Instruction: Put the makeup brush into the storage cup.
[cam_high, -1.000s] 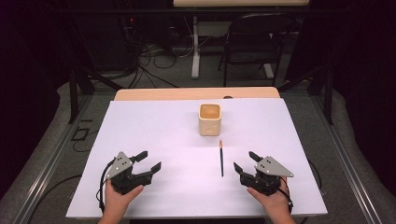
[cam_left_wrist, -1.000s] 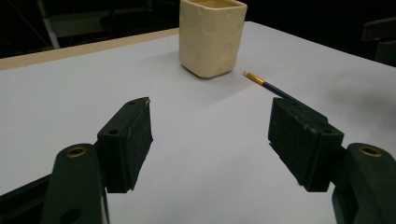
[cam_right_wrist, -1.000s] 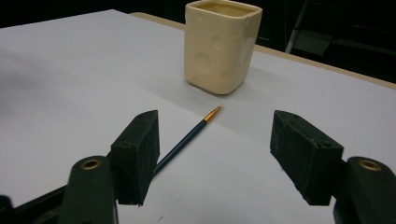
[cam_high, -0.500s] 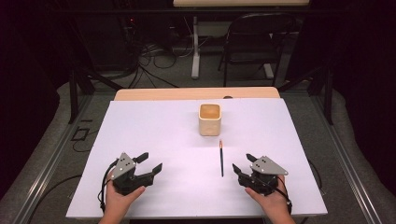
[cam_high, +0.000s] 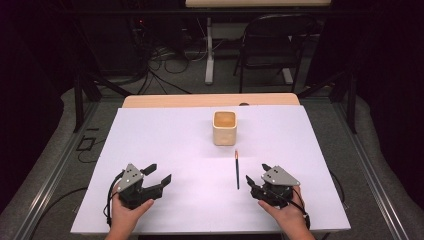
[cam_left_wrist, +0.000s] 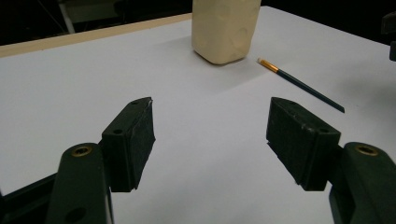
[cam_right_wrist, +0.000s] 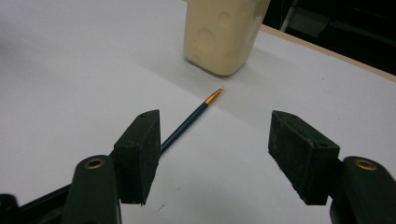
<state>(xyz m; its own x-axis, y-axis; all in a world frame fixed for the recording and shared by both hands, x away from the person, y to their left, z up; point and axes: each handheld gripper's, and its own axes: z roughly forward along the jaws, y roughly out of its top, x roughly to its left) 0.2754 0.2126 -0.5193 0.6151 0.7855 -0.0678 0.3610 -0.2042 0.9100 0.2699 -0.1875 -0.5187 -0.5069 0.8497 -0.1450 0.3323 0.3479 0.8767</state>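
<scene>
The right gripper (cam_high: 256, 176) is sitting near the table's (cam_high: 165, 135) front edge with its jaws spread wide and gripping nothing, just to the right of the pencil (cam_high: 236, 169), whose near end is passing behind the left jaw in the right gripper view. The pencil is lying flat on the white table, its gold-banded tip pointing at the cup (cam_high: 224, 127) standing upright just beyond it. The left gripper (cam_high: 158, 173) is resting well apart, jaws likewise gaping and empty.
</scene>
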